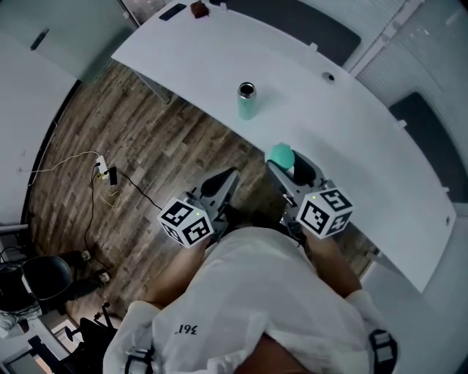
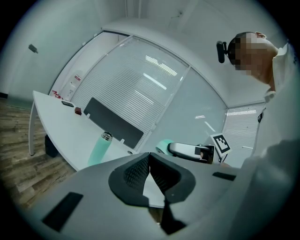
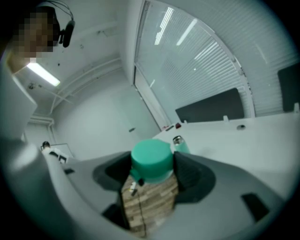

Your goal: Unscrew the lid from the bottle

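The teal bottle (image 1: 247,100) stands upright on the white table (image 1: 351,139), its steel mouth bare. Its teal lid (image 1: 280,155) is off the bottle, and my right gripper (image 1: 285,162) is shut on it at the table's near edge. In the right gripper view the lid (image 3: 151,159) fills the gap between the jaws, with the bottle (image 3: 179,143) small behind it. My left gripper (image 1: 230,175) hangs over the wooden floor, shut with nothing in it. The left gripper view shows its jaws (image 2: 150,164) meeting, the bottle (image 2: 99,149) to the left and the lid (image 2: 163,146) to the right.
A small red object (image 1: 198,9) and a flat black item (image 1: 172,11) lie at the table's far end. A power strip with cables (image 1: 106,174) lies on the floor at left, and a black chair (image 1: 44,277) stands at lower left.
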The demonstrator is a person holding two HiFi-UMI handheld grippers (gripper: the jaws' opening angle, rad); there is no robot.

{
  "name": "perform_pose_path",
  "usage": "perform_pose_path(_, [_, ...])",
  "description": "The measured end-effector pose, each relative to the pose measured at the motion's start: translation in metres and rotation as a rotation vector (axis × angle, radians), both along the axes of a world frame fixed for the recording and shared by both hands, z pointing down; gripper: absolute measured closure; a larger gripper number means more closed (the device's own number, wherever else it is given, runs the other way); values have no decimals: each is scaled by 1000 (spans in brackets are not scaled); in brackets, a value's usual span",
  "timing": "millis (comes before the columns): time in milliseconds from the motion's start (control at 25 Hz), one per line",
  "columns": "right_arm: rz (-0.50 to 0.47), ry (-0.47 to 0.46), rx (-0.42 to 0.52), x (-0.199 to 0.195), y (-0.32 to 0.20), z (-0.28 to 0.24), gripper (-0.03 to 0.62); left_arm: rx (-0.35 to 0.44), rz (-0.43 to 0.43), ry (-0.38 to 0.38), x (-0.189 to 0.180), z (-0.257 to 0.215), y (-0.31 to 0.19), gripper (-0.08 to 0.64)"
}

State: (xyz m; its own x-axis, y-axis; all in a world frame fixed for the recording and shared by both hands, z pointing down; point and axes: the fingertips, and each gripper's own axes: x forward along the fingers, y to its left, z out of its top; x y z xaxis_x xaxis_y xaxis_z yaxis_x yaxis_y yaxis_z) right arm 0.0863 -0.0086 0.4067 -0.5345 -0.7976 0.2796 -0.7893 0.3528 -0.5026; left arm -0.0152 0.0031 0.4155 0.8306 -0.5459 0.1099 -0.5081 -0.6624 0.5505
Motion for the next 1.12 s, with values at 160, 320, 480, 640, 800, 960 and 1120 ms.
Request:
perform_pose_path(160, [-45,0,6,11,22,3,298,10,-48,-6,10,0,28,538])
perform_pose_path(320, [-94,3,12,12,40,3,298,11,-97,-9,12,0,54,538])
perform_pose_path(480, [-137,6,24,12,52,4,298,23,-137,-8,13,2,69,538])
perform_pose_path(640, [-153,3,37,4,65,0,298,37,-146,-11,8,0,82,538])
perform_pose_path(800, [-149,8,43,-3,73,-9,298,44,-138,-10,-1,-10,88,538])
perform_pose_path(960, [-136,11,36,-14,71,-11,298,36,-137,-12,-18,-13,89,538])
perform_pose_path(1120, [-131,9,28,-32,73,-10,298,21,-137,-15,-39,-9,90,538])
